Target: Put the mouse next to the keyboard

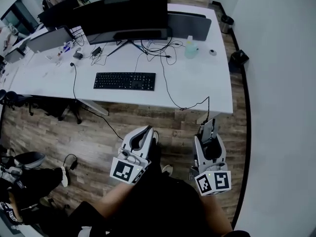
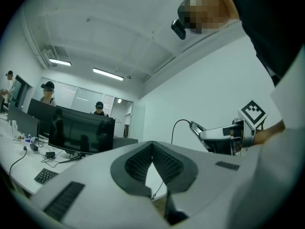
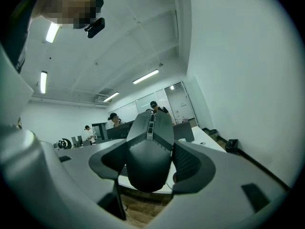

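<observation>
Currently, head view, left to right. White desk (image 1: 207, 83) runs across the top of the frame. Black keyboard (image 1: 124, 80) lies flat on it near the front edge, left of centre. Wide dark monitor (image 1: 123, 11) stands behind the keyboard on a splayed stand.

Left gripper (image 1: 147, 131) is held low over the wooden floor (image 1: 74, 132), well short of the desk. From its own view I read the left gripper's pads (image 2: 138, 163) meeting at their tips with only a narrow slit below them. Nothing sits between them.

A black cable (image 1: 165, 83) crosses the desk right of the keyboard, drops over the front edge and loops across to the right-hand tool. A pale bottle (image 1: 191, 49) stands further back on the desk, right of the monitor stand.

Right gripper (image 1: 211, 146) is level with the left one, also over the floor and apart from the desk. In its own view the black mouse (image 3: 145, 161) fills the gap. Both pads press on its flanks, jaws open only as wide as its body, and its nose sticks out past the tips. So the mouse is in the air, well apart from the keyboard.

Far right, a dark bin (image 1: 238, 58) stands on the floor by the wall.
</observation>
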The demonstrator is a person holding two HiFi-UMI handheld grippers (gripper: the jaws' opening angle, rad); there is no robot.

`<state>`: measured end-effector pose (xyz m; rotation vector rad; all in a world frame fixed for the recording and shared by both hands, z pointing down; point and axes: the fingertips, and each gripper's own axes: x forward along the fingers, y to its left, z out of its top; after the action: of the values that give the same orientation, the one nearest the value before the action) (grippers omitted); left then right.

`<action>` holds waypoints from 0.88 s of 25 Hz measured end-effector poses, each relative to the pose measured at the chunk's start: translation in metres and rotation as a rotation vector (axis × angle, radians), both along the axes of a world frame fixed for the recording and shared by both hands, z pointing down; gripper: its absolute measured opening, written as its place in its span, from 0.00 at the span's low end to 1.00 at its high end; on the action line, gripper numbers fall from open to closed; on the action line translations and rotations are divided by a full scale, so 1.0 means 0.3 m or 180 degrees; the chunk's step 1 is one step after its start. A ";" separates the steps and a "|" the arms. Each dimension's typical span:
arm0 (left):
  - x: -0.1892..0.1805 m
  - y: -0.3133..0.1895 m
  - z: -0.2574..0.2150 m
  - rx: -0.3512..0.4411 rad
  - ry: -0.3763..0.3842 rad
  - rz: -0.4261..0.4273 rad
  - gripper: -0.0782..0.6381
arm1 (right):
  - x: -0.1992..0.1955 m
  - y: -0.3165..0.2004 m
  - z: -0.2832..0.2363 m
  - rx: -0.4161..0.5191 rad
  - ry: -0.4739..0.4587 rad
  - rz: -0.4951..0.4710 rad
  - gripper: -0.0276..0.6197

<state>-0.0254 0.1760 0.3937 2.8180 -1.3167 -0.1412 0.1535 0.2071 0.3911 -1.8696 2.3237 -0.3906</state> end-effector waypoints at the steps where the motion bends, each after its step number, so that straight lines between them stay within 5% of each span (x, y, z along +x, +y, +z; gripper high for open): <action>1: 0.006 -0.027 0.001 0.0005 -0.0014 0.0003 0.12 | 0.006 -0.024 0.001 -0.0014 0.0001 0.0022 0.51; 22: -0.024 -0.659 0.026 -0.0135 0.0201 0.0152 0.12 | -0.050 -0.601 0.041 -0.0405 0.0158 0.0224 0.51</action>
<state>-0.0326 -0.0218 0.4015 2.7827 -1.2239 -0.1968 0.1384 0.0268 0.4033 -2.0347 2.3068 -0.5003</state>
